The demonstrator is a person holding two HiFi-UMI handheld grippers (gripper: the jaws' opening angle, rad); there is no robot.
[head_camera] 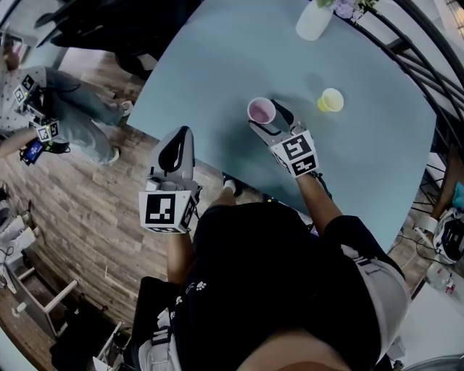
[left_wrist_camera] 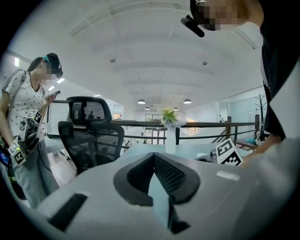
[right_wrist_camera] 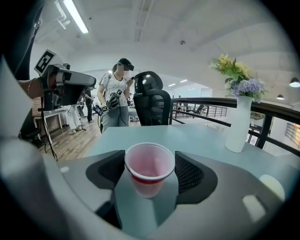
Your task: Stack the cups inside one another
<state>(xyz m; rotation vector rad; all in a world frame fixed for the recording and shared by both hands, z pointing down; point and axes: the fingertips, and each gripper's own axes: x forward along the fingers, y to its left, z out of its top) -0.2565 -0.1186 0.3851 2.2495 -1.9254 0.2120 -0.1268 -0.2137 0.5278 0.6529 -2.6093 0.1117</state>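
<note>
While upright, pink cup [right_wrist_camera: 149, 168] snug between 2 jaws of right claw [right_wrist_camera: 150, 161]

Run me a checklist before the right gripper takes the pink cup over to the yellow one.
1. Pink cup sits between the right gripper's jaws, pads against its rim on both sides: ok.
2. Pink cup upright and empty: ok.
3. Yellow cup mouth up, ready to receive: ok in the head view; whether it is empty: cannot tell.
4. Table between the two cups free of other things: ok; the white vase stands farther back.
5. Left gripper shut, holding nothing, off to the side of the path: ok.
</note>
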